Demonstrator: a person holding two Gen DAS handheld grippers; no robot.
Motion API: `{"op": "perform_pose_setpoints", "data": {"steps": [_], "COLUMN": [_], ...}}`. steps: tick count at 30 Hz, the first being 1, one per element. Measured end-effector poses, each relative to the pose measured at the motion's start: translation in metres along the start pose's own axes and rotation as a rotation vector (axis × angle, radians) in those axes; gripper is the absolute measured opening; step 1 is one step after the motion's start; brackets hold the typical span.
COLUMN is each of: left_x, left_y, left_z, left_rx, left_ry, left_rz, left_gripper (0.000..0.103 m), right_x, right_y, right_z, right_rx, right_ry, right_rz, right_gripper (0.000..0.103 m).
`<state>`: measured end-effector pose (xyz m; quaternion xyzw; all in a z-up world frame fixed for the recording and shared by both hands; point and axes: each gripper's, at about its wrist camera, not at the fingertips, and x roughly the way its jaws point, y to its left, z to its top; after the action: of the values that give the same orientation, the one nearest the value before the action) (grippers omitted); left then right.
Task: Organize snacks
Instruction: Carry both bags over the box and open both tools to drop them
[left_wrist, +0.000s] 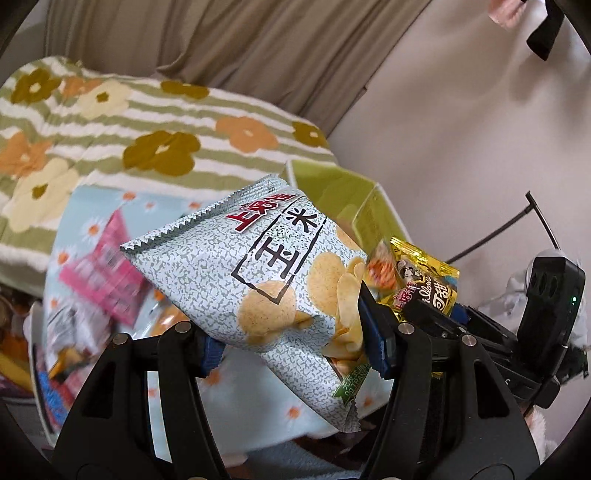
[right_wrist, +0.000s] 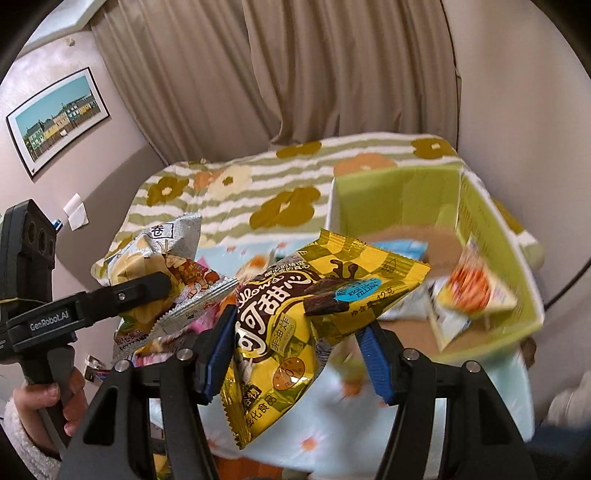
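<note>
Left claw (left_wrist: 295, 350) on crinkly speckled chip bag (left_wrist: 258, 269), serrated edges.

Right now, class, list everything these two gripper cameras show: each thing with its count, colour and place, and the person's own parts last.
Grey-white crinkled chip bag: one, clamped in left gripper.
Yellow foil snack bag: one, clamped in right gripper.
Green cardboard box: one, open, on bed, far right; small packets inside.
Pink packet: one, blurred, on blue cloth.
Light-blue daisy cloth: one, under box.
Striped flower blanket: one, behind.
Beige curtain: behind bed.
Framed picture: one, left wall.
Left gripper, right gripper, hand.
</note>
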<state>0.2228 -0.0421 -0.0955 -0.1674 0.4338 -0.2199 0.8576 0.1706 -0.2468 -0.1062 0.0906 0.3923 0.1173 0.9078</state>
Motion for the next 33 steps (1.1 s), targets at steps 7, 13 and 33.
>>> {"op": "perform_pose_setpoints", "data": {"steps": [7, 13, 33], "left_x": [0.068, 0.133, 0.252], "left_y": [-0.059, -0.099, -0.111], "left_z": [0.040, 0.061, 0.099], "left_rx": [0.005, -0.009, 0.099], "left_ry": [-0.003, 0.035, 0.225], "left_rz": [-0.016, -0.014, 0.076], "left_gripper": [0.058, 0.058, 0.099], "right_x": [-0.002, 0.009, 0.063], "right_y": [-0.072, -0.119, -0.177], "right_z": [0.043, 0.067, 0.075], "right_rx": [-0.037, -0.084, 0.017], "right_ry": [-0.021, -0.003, 0.115], "right_rz": [-0.035, -0.059, -0.067], "right_gripper": [0.058, 0.058, 0.058]}}
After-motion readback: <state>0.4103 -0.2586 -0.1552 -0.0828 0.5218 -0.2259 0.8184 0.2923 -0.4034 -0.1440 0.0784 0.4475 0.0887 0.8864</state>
